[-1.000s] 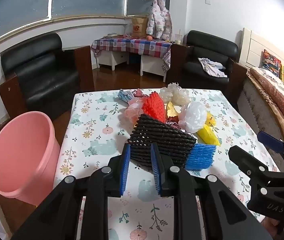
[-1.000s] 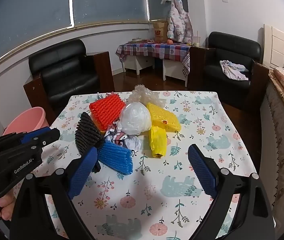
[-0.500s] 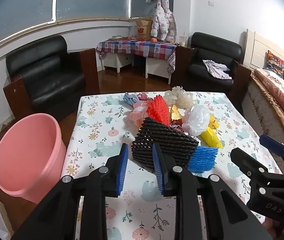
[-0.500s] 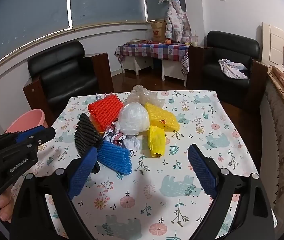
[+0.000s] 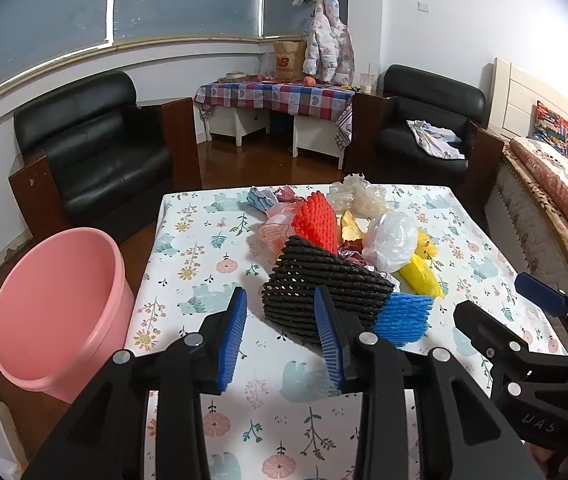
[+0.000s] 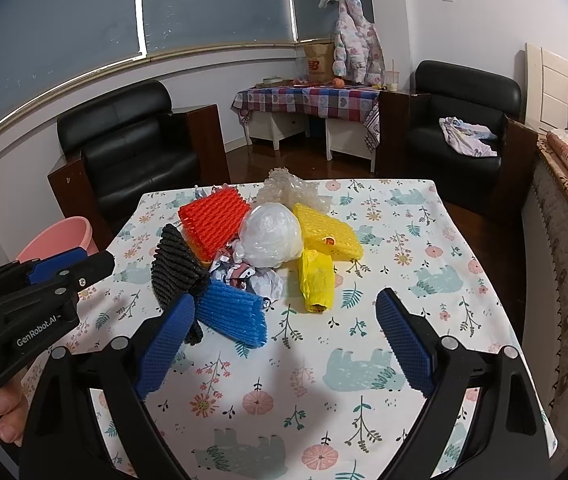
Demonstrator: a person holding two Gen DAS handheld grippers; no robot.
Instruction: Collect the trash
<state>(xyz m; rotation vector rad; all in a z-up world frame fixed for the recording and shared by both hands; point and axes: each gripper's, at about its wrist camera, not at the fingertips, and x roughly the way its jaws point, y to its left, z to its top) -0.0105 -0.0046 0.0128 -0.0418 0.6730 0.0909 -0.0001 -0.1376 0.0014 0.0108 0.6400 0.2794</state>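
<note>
On the tabletop (image 6: 404, 216), covered by a floral cloth, a heap of trash sits at centre.
- Black foam net (image 5: 324, 284): nearest item in the left wrist view, at 12 o'clock from the left gripper (image 5: 281, 338). Right blue pad overlaps its near edge in that view; contact cannot be told.
- Blue foam net (image 6: 231, 312): touching the black net's right side, just ahead of the right gripper's left pad.
- Red foam net (image 6: 213, 224): behind the black net, propped on the heap.
- White plastic bag (image 6: 271, 236): centre of the heap, with crumpled paper (image 6: 259, 280) below it.
- Yellow foam net (image 6: 330, 230) and yellow bag (image 6: 316, 280): at 3 o'clock of the white bag.
- Clear crinkled wrap (image 6: 288, 190): far edge of the heap.

Pink bucket (image 5: 59, 312): on the floor at 9 o'clock, beside the tabletop's left edge.

Left gripper: jaws moderately parted, nothing between them, low over the near tabletop.
Right gripper (image 6: 284, 340): jaws wide, holding nothing, aimed at the heap's near side.
</note>
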